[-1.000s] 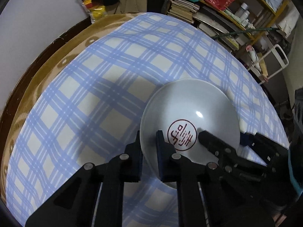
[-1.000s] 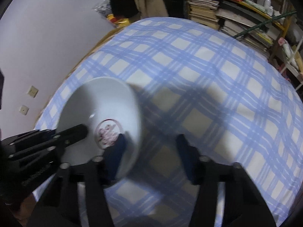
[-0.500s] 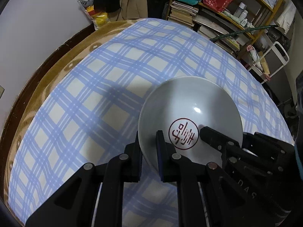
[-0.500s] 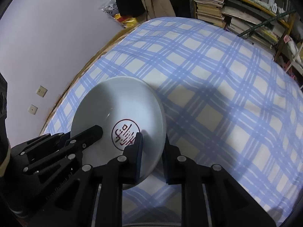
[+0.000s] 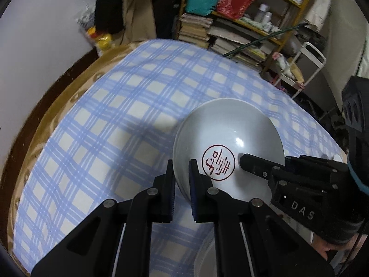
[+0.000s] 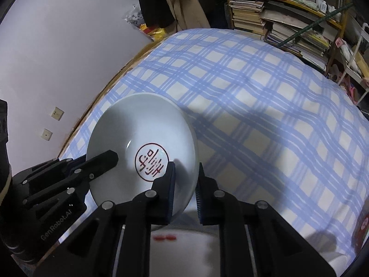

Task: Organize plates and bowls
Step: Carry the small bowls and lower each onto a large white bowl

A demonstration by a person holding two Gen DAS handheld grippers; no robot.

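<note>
A white bowl (image 5: 228, 136) with a round red emblem inside is held above the blue plaid tablecloth (image 5: 120, 115). My left gripper (image 5: 181, 180) is shut on its left rim. My right gripper (image 6: 185, 184) is shut on its right rim; the bowl also shows in the right wrist view (image 6: 143, 127). Each gripper shows in the other's view, gripping the opposite rim. A white plate (image 6: 184, 251) with a red mark lies just below the grippers, mostly hidden by them; its rim also shows in the left wrist view (image 5: 203, 249).
The round table has a brown edge (image 5: 46, 106) by a white wall (image 6: 57, 46). Shelves with books and bags (image 5: 242, 23) stand behind the table. Another red-marked dish (image 6: 363, 226) sits at the right edge of the right wrist view.
My right gripper has closed on the bowl's right rim. Both grippers have lifted the bowl and the white plate has come into view beneath.
</note>
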